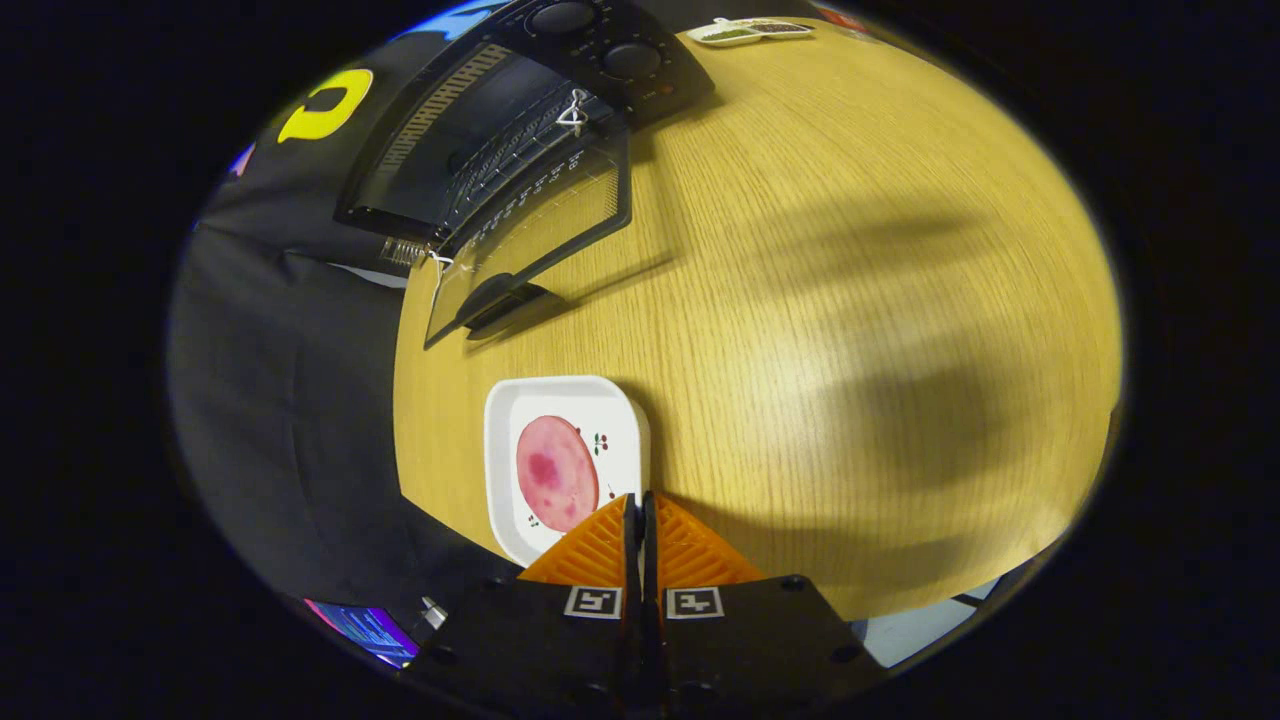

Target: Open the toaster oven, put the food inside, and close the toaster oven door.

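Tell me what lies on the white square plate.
On the white square plate lies a round pink meat slice. The shut gripper covers the plate's near corner.

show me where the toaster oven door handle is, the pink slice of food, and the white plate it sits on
toaster oven door handle [497,303]: gripper view, middle of the dark bar on the open door's outer edge.
pink slice of food [556,472]: gripper view, centre of the round slice.
white plate [500,420]: gripper view, bare rim beside the slice.
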`<state>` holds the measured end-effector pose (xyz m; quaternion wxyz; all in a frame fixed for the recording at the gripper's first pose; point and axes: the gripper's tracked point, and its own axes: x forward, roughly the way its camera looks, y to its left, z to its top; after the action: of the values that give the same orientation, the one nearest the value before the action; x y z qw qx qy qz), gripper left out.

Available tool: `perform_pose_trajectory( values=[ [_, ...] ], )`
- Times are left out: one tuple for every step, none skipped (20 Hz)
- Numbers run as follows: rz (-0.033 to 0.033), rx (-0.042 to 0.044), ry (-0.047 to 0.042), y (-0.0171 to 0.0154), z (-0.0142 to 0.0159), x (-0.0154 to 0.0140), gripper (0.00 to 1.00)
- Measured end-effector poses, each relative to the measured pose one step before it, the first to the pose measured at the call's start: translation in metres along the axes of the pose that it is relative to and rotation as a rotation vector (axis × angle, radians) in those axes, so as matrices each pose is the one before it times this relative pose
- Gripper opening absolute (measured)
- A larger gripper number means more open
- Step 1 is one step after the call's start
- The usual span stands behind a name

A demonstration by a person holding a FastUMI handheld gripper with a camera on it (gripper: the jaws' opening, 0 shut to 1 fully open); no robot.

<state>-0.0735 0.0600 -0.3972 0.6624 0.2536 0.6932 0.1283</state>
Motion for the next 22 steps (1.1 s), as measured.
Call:
perform_pose_trajectory(
  values=[
    [0.00641,0.00783,-0.00745,0.00398,0.00029,-0.00014,0.02],
    [0.00922,0.00892,-0.00828,0.00573,0.00009,-0.00166,0.02],
    [0.01135,0.00631,-0.00854,0.00721,-0.00099,-0.0022,0.02],
    [0.01234,-0.00145,-0.00869,0.00813,0.00061,-0.0028,0.02],
    [0.01024,-0.00394,-0.01156,0.00853,-0.00009,-0.00219,0.02],
    [0.01144,-0.00103,-0.01597,0.00988,0.00316,-0.0015,0.02],
    [0.0097,0.00304,-0.01915,0.00904,0.00341,-0.0008,0.02],
    [0.01339,0.01,-0.01819,0.01047,0.00458,-0.00076,0.02],
    [0.01144,0.01566,-0.02289,0.00964,0.00507,-0.0002,0.02],
    [0.011,0.01279,-0.02541,0.00991,0.00576,-0.00061,0.02],
    [0.00628,0.01291,-0.0288,0.00902,0.00567,0.00079,0.02],
    [0.00383,0.01334,-0.02989,0.008,0.00592,0.00055,0.02],
    [0.00101,0.01233,-0.03001,0.00727,0.00538,0.00215,0.02],
    [-0.00107,0.01785,-0.0277,0.00584,0.00588,0.00292,0.02],
    [-0.00208,0.02421,-0.02983,0.00517,0.00433,0.00316,0.02],
    [0.00067,0.0302,-0.03132,0.00537,0.00484,0.00352,0.02],
    [0.00395,0.03055,-0.03334,0.00572,0.00414,0.00421,0.02],
    [0.00323,0.03076,-0.02984,0.00509,0.00306,0.00453,0.02],
    [-0.00104,0.02812,-0.02481,0.00357,0.00029,0.00416,0.02],
    [-0.00352,0.03171,-0.02229,0.00285,0.00051,0.00439,0.02],
    [-0.00448,0.0376,-0.02057,0.00274,-0.0003,0.00544,0.02],
    [0.00064,0.04021,-0.01031,0.00344,-0.00095,0.00567,0.02]
  ],
)
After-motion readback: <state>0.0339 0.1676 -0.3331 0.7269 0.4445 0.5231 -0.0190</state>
